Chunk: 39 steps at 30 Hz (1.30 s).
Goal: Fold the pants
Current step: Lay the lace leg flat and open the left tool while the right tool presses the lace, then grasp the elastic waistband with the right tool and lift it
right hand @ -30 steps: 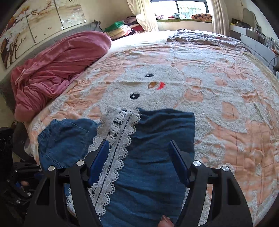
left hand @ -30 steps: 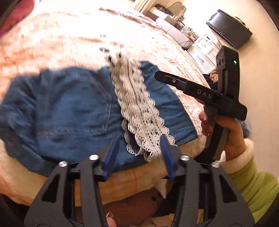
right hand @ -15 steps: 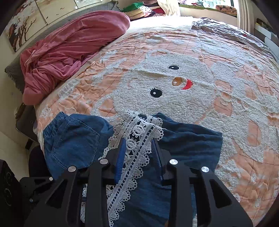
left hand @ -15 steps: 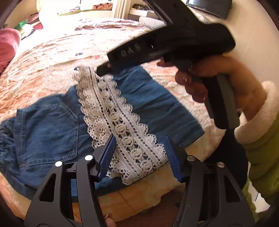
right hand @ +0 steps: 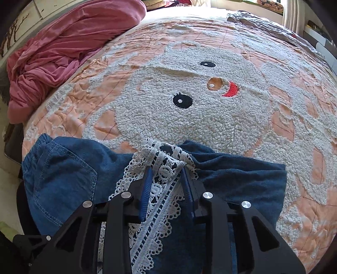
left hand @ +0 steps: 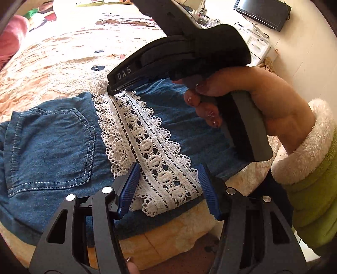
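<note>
Blue denim pants (left hand: 52,143) lie folded on the bed, back pocket up, with a white lace hem (left hand: 147,143) running across them. My left gripper (left hand: 168,185) is open, its blue pads astride the near end of the lace at the bed's edge, not pressing it. My right gripper (right hand: 166,172) points down at the far end of the lace hem (right hand: 155,210). Its jaws are closing, and the lace is bunched up between the pads. In the left wrist view the right gripper (left hand: 113,88) shows from the side with its tip on the lace.
The bed carries a peach quilt with a fleecy white face (right hand: 189,105). A crumpled pink blanket (right hand: 63,42) lies at the far left. The bed's edge (left hand: 168,236) is just below the pants. A hand in a green sleeve (left hand: 311,189) holds the right gripper. A television (left hand: 263,10) stands beyond.
My right gripper came down onto the far end of the lace and its jaws narrowed from wide apart to pinching it. My left gripper moved in over the near end.
</note>
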Motion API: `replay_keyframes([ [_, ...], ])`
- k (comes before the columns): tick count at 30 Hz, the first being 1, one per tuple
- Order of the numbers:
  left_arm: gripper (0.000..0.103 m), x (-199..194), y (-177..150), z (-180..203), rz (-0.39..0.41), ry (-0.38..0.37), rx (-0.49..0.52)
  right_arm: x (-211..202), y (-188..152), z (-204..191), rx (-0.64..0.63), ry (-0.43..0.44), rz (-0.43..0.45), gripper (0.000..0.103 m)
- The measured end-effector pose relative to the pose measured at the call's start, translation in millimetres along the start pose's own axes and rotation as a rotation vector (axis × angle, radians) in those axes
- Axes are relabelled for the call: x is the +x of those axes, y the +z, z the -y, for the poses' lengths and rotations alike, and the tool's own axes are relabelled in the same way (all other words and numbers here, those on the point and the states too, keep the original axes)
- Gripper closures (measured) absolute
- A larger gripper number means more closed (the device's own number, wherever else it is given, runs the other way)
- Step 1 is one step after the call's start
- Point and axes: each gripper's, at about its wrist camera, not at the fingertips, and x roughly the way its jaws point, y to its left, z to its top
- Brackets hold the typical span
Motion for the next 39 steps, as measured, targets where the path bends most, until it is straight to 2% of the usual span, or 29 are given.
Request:
replay_keyframes([
  [5, 0.053, -0.9, -2.1, -1.4, 0.004, -0.005, 0.001, 1.6, -0.5, -3.6, -0.018, -0.021, 0.005, 0.076],
  [8, 0.053, -4.1, 0.6, -8.9, 0.000, -0.031, -0.030, -7.4, -1.4, 1.0, 0.008, 0.018, 0.017, 0.075],
  [9, 0.052, -6.8, 1.7, -13.0, 0.001, -0.039, -0.037, -14.2, -2.1, 2.6, 0.027, 0.031, 0.029, 0.073],
  [10, 0.046, -10.5, 2.0, -14.9, 0.003, -0.042, -0.044, -22.0, -2.9, 3.5, 0.039, 0.043, 0.044, 0.063],
  [11, 0.040, -14.9, 2.3, -17.3, 0.006, -0.032, -0.051, -31.1, -4.3, 3.2, 0.042, 0.051, 0.067, 0.059],
  [12, 0.039, -20.1, 2.5, -20.5, 0.012, -0.024, -0.058, -40.1, -5.9, 3.0, 0.043, 0.055, 0.093, 0.053],
  [15, 0.038, -35.0, 3.3, -31.2, 0.036, -0.015, -0.083, -61.4, -10.3, 8.6, 0.071, 0.069, 0.135, 0.051],
  [25, 0.009, -91.8, -5.6, -60.8, 0.121, 0.134, -0.122, -93.9, -13.8, 6.4, 0.106, 0.114, 0.222, 0.024],
  [34, 0.010, -134.6, -29.5, -102.1, 0.160, 0.257, -0.239, -94.5, 4.0, -46.0, 0.008, 0.161, 0.229, 0.011],
  [39, 0.010, -138.5, -45.4, -121.8, 0.158, 0.274, -0.310, -81.2, 13.7, -78.2, -0.060, 0.174, 0.196, 0.009],
])
